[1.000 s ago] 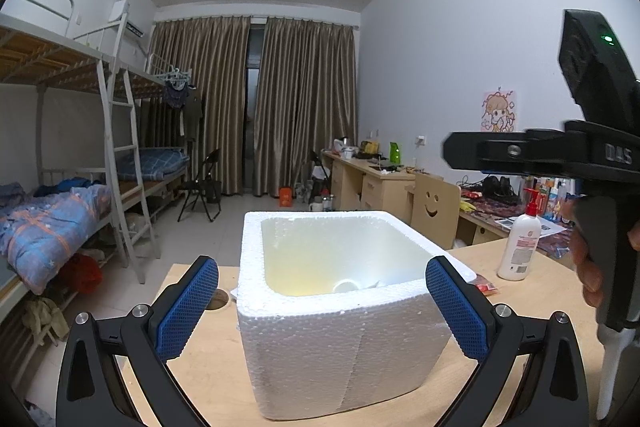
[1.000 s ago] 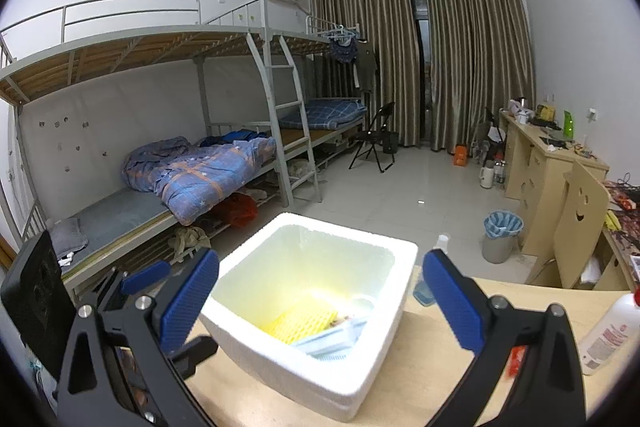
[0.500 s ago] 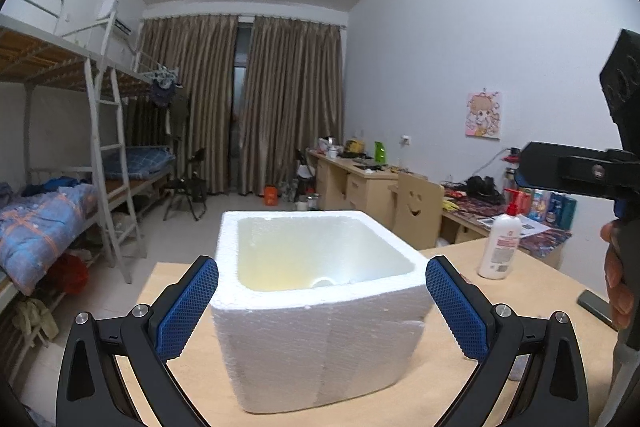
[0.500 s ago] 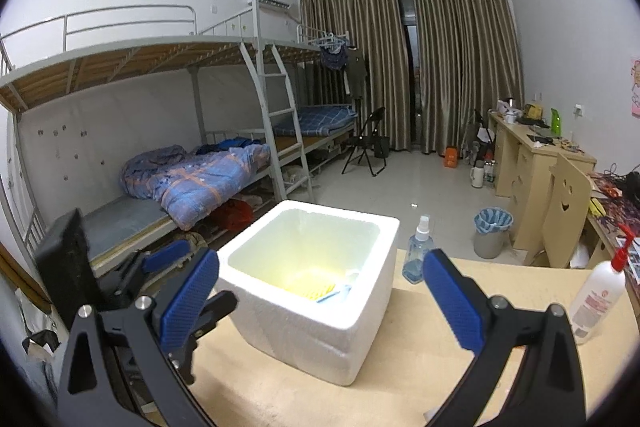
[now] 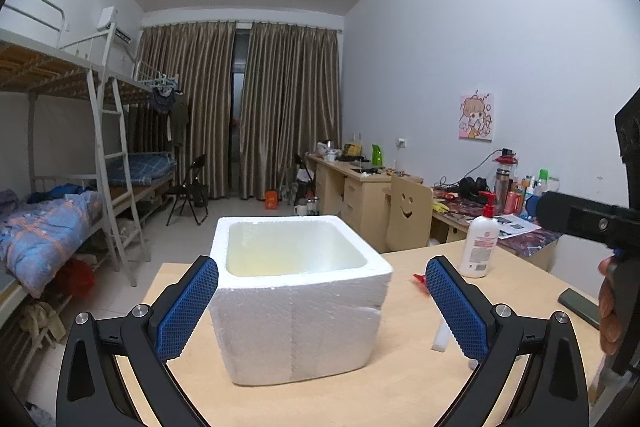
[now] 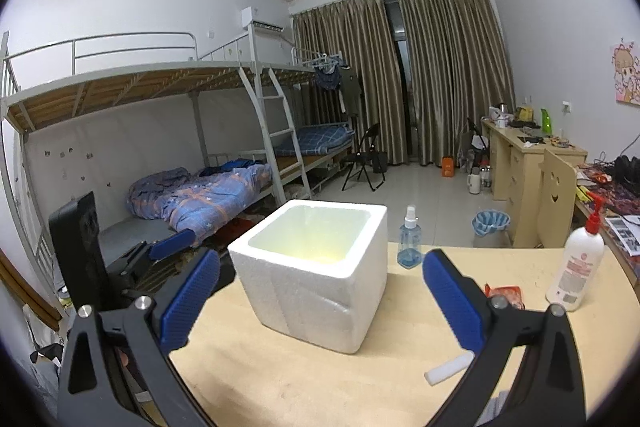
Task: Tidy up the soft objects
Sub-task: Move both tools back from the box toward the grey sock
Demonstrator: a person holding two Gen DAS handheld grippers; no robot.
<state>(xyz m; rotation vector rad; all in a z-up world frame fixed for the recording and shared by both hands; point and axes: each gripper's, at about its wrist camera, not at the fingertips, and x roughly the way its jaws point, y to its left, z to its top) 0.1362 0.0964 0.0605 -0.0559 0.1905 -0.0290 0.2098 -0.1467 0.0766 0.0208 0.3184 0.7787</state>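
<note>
Over the wooden table [image 6: 304,383], both jaws wide and empty; best to line up squarely on the white foam strip [image 6: 447,369] beside the foam box [image 6: 316,279], then squeeze gently.

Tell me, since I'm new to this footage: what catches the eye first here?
The white foam box stands open-topped in the middle of the wooden table. Both tools, left and right, hang open and empty before it. A pump lotion bottle stands at the table's right, a small white foam stick lying nearer.
</note>
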